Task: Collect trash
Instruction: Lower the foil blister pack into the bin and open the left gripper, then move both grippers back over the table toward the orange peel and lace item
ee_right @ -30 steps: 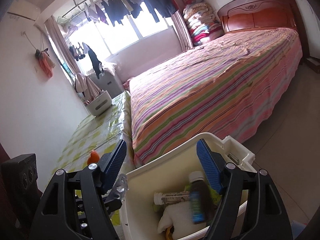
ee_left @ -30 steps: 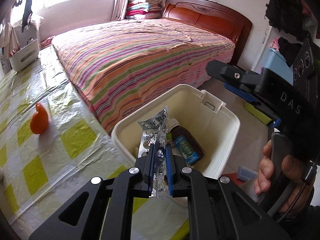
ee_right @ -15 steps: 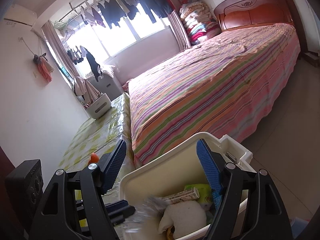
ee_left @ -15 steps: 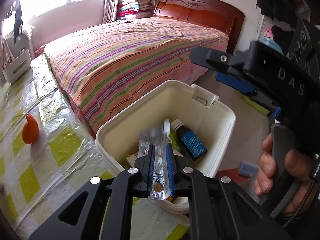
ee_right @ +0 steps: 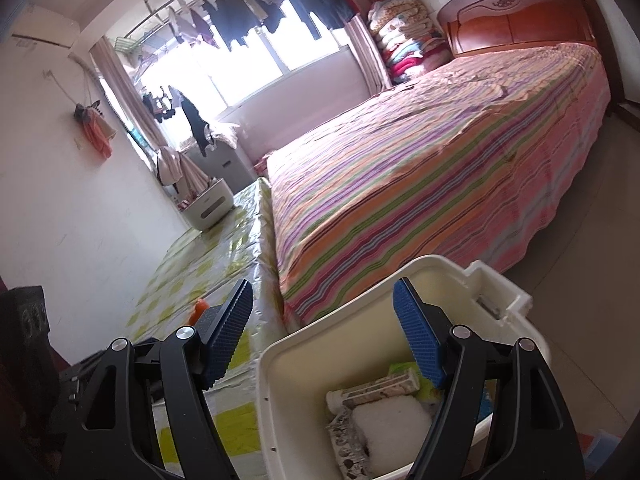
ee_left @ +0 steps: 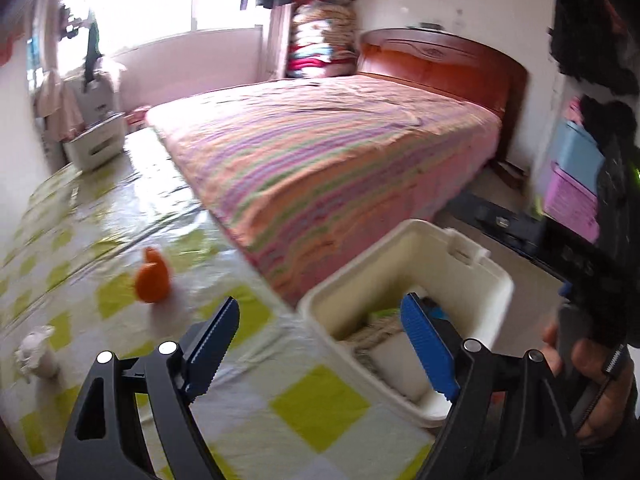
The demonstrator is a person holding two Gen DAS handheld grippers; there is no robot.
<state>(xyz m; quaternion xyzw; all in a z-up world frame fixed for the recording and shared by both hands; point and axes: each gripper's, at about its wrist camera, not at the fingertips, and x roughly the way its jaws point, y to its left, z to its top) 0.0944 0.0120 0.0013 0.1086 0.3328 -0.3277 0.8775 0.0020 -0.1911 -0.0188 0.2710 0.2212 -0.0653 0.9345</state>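
Observation:
A cream plastic bin [ee_left: 460,248] stands at the table's edge beside the bed, holding trash. In the right wrist view the bin [ee_right: 280,360] contains a silver blister pack [ee_right: 348,440], a white pad [ee_right: 384,428], a tube [ee_right: 376,388] and a green packet [ee_right: 400,370]. My left gripper [ee_left: 316,344] hangs above the bin's left rim and the tablecloth; its jaws are opening with nothing between them. My right gripper [ee_right: 320,332] stands open over the bin's near left corner, pads off the rim. An orange scrap [ee_left: 152,276] and a crumpled white tissue [ee_left: 34,354] lie on the table.
The table has a glossy yellow-checked cloth [ee_left: 320,400]. A striped bed [ee_left: 320,152] runs along its right side. A white basket [ee_left: 96,144] sits at the table's far end. A hand [ee_left: 592,364] grips the right tool's handle beside the bin.
My left gripper opened and let go of the blister pack, which now lies in the bin. It then lifted and swung left toward the table. The right gripper stayed put.

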